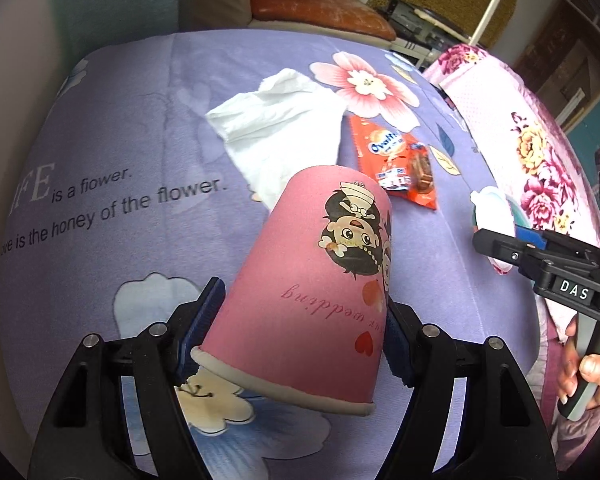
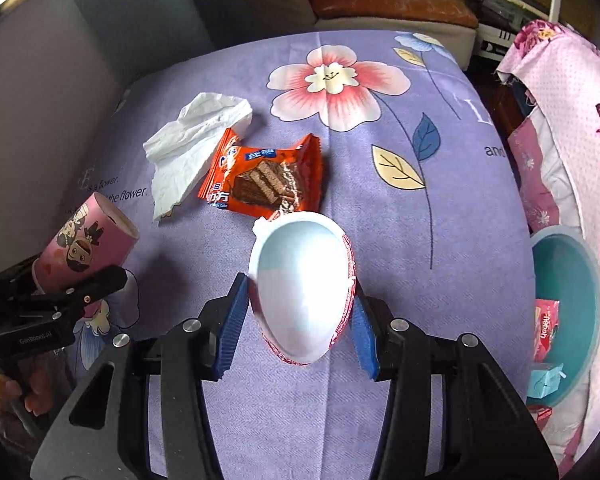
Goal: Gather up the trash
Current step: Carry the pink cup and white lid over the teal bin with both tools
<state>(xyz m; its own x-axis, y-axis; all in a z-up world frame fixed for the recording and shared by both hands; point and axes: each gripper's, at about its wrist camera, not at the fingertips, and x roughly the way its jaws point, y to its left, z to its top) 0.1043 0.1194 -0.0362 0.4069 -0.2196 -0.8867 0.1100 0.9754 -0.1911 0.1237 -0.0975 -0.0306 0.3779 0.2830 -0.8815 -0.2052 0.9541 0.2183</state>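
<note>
Left gripper (image 1: 302, 332) clamped on pink paper cup (image 1: 316, 276), right gripper (image 2: 298, 312) on white egg-shaped shell (image 2: 302, 284), above purple bedsheet (image 2: 460, 200). Best carried level toward teal bin (image 2: 572, 300), grip firm, no crushing.

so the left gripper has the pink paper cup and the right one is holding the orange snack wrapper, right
Not quite. The left gripper does hold the pink paper cup, but the right gripper is closed on a white egg-shaped plastic shell. The orange snack wrapper lies on the purple bedsheet beyond it, as the right wrist view shows.
</note>
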